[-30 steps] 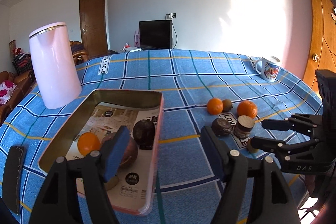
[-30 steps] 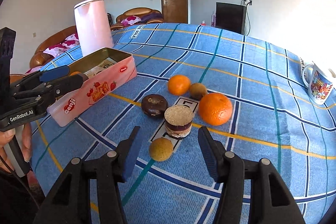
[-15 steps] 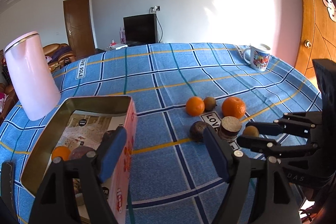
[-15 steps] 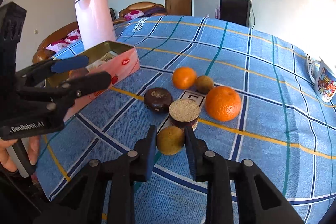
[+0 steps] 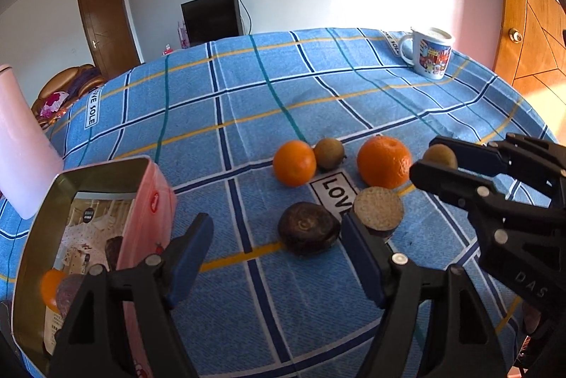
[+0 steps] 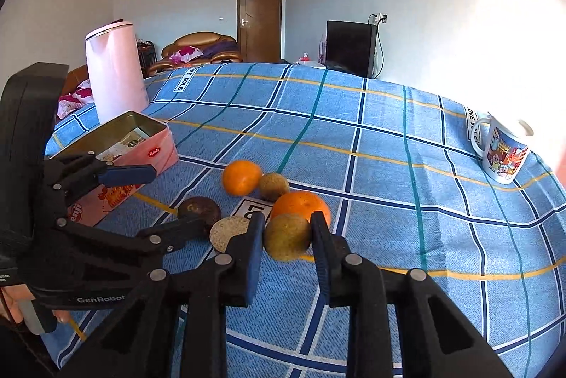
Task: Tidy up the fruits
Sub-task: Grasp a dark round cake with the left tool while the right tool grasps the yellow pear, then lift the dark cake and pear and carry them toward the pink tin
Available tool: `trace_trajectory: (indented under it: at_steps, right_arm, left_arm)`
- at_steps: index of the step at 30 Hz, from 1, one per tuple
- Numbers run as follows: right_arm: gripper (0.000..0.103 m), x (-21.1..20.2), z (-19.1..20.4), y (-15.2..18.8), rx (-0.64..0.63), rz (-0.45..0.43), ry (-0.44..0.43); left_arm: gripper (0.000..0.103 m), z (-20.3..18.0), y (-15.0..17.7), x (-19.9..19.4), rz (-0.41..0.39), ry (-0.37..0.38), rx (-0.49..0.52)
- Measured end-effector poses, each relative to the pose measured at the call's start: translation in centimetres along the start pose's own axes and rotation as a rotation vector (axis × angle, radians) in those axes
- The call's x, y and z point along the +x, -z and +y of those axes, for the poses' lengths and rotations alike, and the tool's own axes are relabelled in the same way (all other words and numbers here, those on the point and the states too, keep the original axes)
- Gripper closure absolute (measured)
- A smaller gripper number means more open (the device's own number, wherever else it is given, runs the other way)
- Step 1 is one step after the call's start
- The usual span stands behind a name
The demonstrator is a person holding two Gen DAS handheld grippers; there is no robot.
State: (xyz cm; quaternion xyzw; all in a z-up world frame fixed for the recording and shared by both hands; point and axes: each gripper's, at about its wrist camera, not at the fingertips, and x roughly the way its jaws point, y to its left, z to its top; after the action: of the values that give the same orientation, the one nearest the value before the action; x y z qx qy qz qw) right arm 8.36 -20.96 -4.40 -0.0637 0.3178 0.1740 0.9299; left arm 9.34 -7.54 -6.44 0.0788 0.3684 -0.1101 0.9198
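My right gripper (image 6: 287, 238) is shut on a small brown-green fruit (image 6: 286, 237) and holds it above the cloth; it shows at the right of the left wrist view (image 5: 439, 155). My left gripper (image 5: 279, 247) is open and empty, just in front of a dark round fruit (image 5: 308, 232) and a cut brown piece (image 5: 378, 208). Two oranges (image 5: 294, 162) (image 5: 383, 161) and another brown-green fruit (image 5: 329, 148) lie behind them. The pink tin (image 5: 155, 201) at the left holds an orange (image 5: 50, 284) and dark fruits.
A pink kettle (image 6: 115, 70) stands behind the tin. A printed mug (image 6: 502, 149) stands at the far right of the blue checked tablecloth (image 6: 389, 148). The table edge curves close on the right side.
My right gripper closed on the small brown-green fruit and lifted it off the cloth. My left gripper moved right, away from the tin and toward the fruit group.
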Motion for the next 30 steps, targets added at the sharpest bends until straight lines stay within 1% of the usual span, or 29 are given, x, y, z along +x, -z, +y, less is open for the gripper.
trace_trajectory:
  at_steps: [1,2,4,6,7,8,10,13,24,30]
  right_arm:
    - [0.075,0.0,0.0,0.0,-0.001,-0.002,-0.002]
    - [0.075,-0.1,0.0,0.1,0.000,-0.004,-0.003]
    - [0.075,0.0,0.0,0.1,-0.001,-0.002,-0.011]
    - [0.075,0.1,0.1,0.1,-0.005,0.004,-0.016]
    - [0.075,0.2,0.2,0.1,-0.007,0.009,-0.020]
    - [0.075,0.3,0.2,0.1,-0.007,0.013,-0.020]
    - [0.075,0.5,0.2,0.1,-0.005,0.023,-0.029]
    - [0.075,0.8,0.0,0.1,0.003,0.039,-0.039]
    - [0.075,-0.5,-0.1,0.2,0.009,-0.024,-0.060]
    - [0.075,-0.9,0.0,0.2,0.004,-0.049,-0.063]
  left_arm:
    - [0.029,-0.2,-0.1,0.2,0.006,-0.004,0.010]
    - [0.034,-0.4,-0.2,0.6,0.022,0.000,0.016]
    - [0.038,-0.6,-0.3,1.2,0.051,0.036,0.011]
    - [0.043,-0.9,-0.4,1.4,0.061,0.033,0.024]
    - [0.048,-1.1,-0.4,1.5,0.068,0.038,0.029]
    - [0.055,-1.2,-0.4,1.7,0.078,0.052,0.033]
    - [0.062,-1.1,-0.4,2.2,0.101,0.074,0.029]
    - [0.063,-1.0,-0.4,2.0,0.092,0.081,0.019]
    - [0.063,-1.1,-0.4,-0.3,-0.034,0.035,0.029]
    - [0.063,-0.9,-0.4,-1.1,-0.083,0.021,0.023]
